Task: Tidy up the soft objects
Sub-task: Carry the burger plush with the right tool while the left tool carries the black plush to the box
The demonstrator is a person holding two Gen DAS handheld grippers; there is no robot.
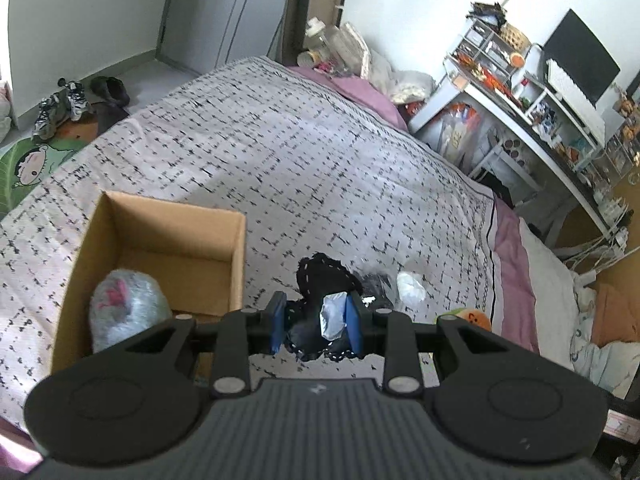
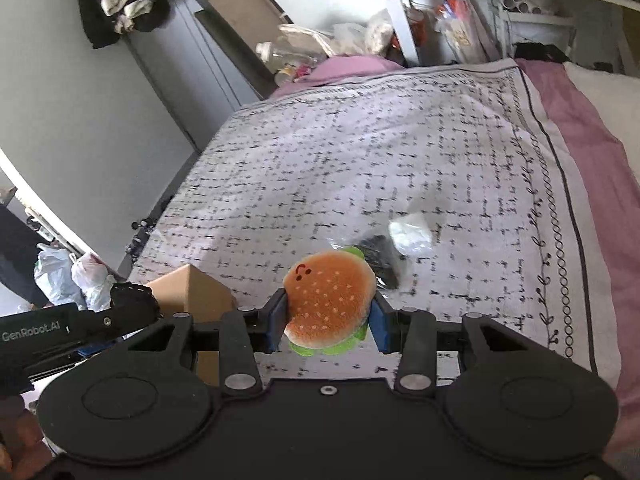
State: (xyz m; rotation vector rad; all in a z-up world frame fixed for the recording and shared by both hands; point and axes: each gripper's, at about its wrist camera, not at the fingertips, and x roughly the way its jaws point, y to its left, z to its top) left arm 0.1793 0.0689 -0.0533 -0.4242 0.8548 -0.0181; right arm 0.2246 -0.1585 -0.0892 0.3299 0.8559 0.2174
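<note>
Your left gripper [image 1: 316, 326] jaws pinch the black cloth [image 1: 320, 280], the cardboard box [image 1: 236, 256] just left of them and nearer than your right gripper [image 2: 329, 322], whose jaws pinch the burger plush [image 2: 330, 304].

the bedspread [image 2: 360, 152] looks like soft matt woven cloth. cardboard box [image 1: 160, 236] is plain dull brown paperboard. burger plush [image 2: 330, 304] is fuzzy and velvety, the black pouch [image 1: 320, 280] is matt fabric with pale stitching. bagged bundle [image 1: 128, 308] is shiny crinkly plastic. both grippers are matt black plastic with metal rivets.
</note>
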